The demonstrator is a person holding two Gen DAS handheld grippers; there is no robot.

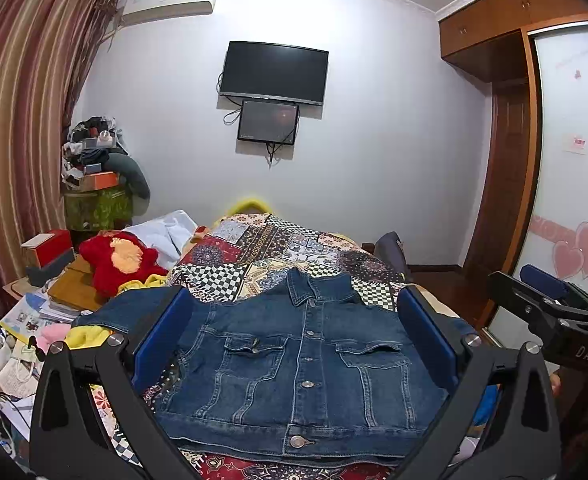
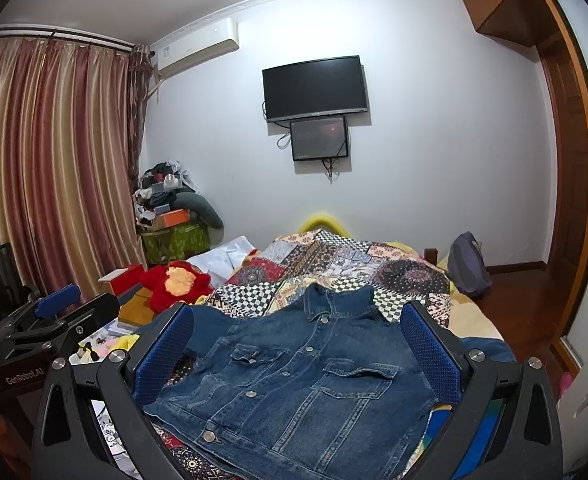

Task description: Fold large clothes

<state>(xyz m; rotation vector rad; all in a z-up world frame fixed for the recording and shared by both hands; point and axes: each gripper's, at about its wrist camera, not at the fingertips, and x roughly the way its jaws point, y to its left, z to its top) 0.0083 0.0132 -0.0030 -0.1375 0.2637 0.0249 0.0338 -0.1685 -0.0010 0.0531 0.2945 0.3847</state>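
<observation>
While hanging wide open and empty, left tool [image 1: 294, 344] reads "DAS" off right tool [image 1: 550, 304]. Right tool, equally agape, shows "GenRobot.AI". Ahead of both: buttoned denim jacket [image 2: 294, 376], flat on bed [image 2: 334, 256].

On my right tool [image 1: 550, 304], seen from the left wrist camera, white letters "DAS" stand on the black body, low on its near end. On my left tool [image 2: 54, 312], seen from the right wrist camera, "GenRobot.AI" is printed in pale letters along the black body's lower edge. The small screen [image 2: 319, 138] beneath the television [image 2: 315, 88] carries a line of print too small to read.
</observation>
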